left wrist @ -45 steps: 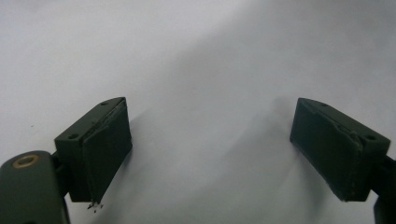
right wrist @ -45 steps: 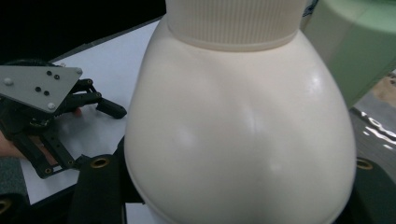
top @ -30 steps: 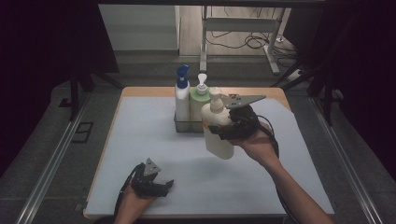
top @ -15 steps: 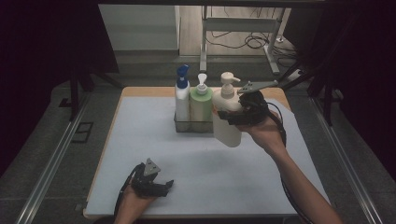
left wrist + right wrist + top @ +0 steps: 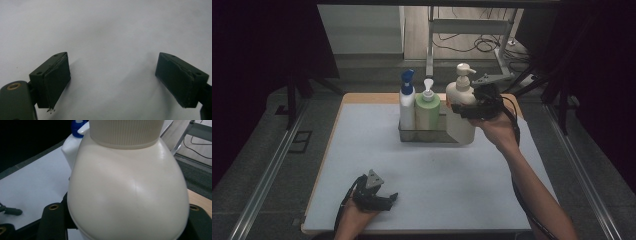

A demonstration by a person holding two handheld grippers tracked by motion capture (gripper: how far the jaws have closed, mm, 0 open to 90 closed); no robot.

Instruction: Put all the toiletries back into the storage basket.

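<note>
Hiding their own pads, right tongs [image 5: 472, 107] clamp cream bottle [image 5: 460, 112]; left tongs [image 5: 379, 196] gape empty.

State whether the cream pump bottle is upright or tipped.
Upright: the cream pump bottle stands vertical, pump on top, held by the right gripper beside the rack.

Dim, dark surroundings; soft overhead light, slight blur

Cream pump bottle [image 5: 127, 195] hides right hand-held gripper pads.
</note>
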